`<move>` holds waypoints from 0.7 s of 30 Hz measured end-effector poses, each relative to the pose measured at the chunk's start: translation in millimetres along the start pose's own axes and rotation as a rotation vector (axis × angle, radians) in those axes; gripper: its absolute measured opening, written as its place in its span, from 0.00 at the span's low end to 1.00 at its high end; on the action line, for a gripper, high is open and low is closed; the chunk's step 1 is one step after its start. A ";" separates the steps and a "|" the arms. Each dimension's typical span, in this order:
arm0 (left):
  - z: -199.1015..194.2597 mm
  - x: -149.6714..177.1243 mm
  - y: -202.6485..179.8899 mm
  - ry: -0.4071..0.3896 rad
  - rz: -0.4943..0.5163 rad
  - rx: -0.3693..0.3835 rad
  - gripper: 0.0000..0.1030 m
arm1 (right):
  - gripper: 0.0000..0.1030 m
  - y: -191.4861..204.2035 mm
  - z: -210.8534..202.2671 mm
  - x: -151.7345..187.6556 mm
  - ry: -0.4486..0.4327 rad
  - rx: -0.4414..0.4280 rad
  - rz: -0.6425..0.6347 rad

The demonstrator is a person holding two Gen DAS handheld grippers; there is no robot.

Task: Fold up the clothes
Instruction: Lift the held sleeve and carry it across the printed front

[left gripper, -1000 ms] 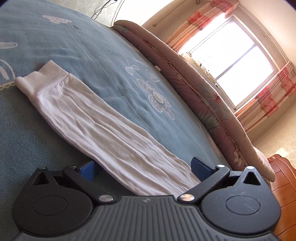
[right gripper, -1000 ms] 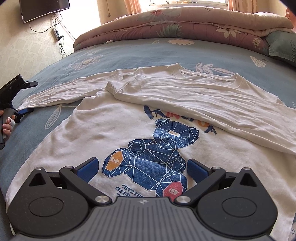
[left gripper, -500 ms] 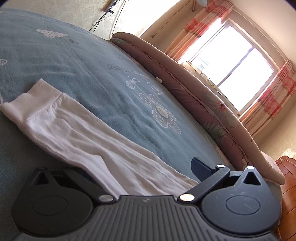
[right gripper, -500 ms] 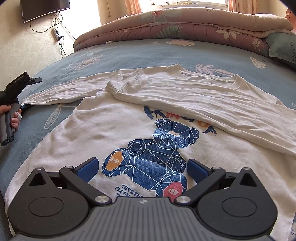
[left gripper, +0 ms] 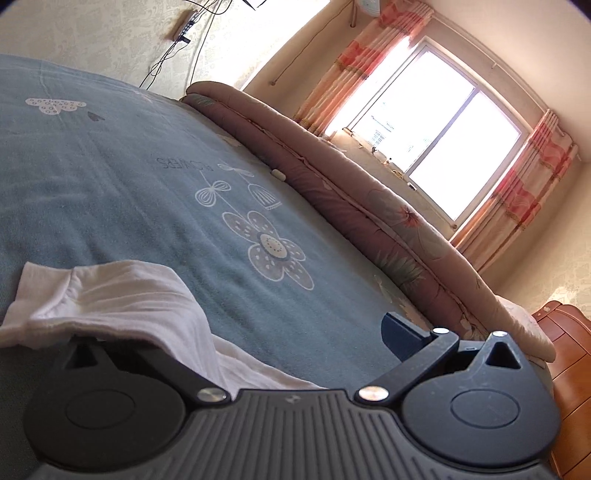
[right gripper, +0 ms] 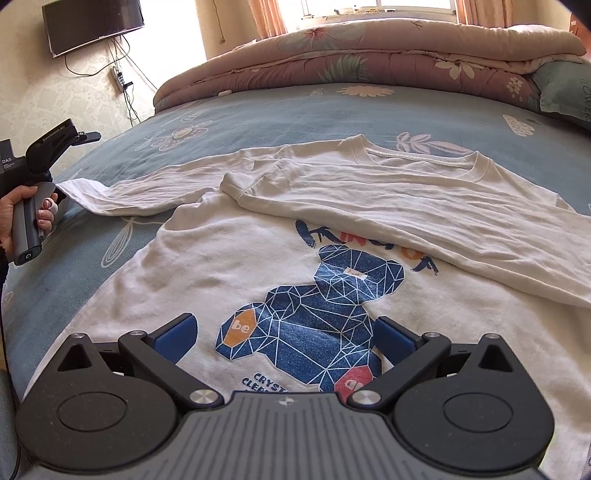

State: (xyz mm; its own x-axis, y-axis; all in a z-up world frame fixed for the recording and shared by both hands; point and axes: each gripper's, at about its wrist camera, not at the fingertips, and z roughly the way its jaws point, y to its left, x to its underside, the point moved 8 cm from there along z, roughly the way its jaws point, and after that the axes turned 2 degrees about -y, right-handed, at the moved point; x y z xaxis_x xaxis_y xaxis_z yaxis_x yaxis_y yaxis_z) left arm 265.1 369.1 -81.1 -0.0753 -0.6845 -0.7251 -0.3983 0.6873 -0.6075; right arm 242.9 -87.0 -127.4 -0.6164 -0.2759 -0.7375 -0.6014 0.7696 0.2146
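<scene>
Plainly, a white long-sleeved shirt (right gripper: 258,258) lies face up on the blue bedspread (right gripper: 277,110), its collar toward twelve o'clock in the right wrist view. Its chest print shows a blue geometric bear (right gripper: 317,314) with an orange patch reading "be", a red patch at five o'clock of it with letters too cut off to read, and beneath it the partial words "CRYST" and "CLEAR". Dark blue and orange lettering above the bear is mostly hidden by the sleeve folded across the chest (right gripper: 406,210).

The right gripper (right gripper: 284,339) hovers over the shirt's lower half with its jaws spread wide — nothing between the blue pads.

At nine o'clock in that view a hand (right gripper: 22,210) holds the left gripper (right gripper: 55,195), whose handle bears small writing, partly "DAS". The other sleeve (right gripper: 122,195) stretches out to it, cuff at the gripper. In the left wrist view the cuff (left gripper: 110,295) drapes over the left finger; the right finger (left gripper: 402,332) stands well apart, so the jaws are spread.

The bedspread carries white flower motifs and the inverted word "FLOWERS" (left gripper: 184,165). A pillow (right gripper: 565,92) at two o'clock reads "OWER". A floral quilt (right gripper: 369,55) lies rolled at twelve o'clock, and a dark television (right gripper: 92,22) hangs at ten.
</scene>
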 end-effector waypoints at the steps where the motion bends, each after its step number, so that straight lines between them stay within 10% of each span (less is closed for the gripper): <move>1: -1.3 -1.0 -6.5 0.003 0.001 0.011 0.99 | 1.00 0.3 -0.4 -0.1 0.000 -0.004 0.003; 21: -12.6 11.9 -161.3 0.145 0.054 0.176 0.99 | 1.00 -5.2 -49.2 1.6 -0.080 -0.015 -0.040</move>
State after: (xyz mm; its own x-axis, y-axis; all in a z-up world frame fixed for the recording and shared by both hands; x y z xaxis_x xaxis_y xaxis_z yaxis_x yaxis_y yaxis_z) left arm 316.9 247.1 12.3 -0.2280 -0.6647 -0.7115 -0.2253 0.7469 -0.6256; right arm 220.0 -119.7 -98.2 -0.5493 -0.2592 -0.7944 -0.6325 0.7502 0.1926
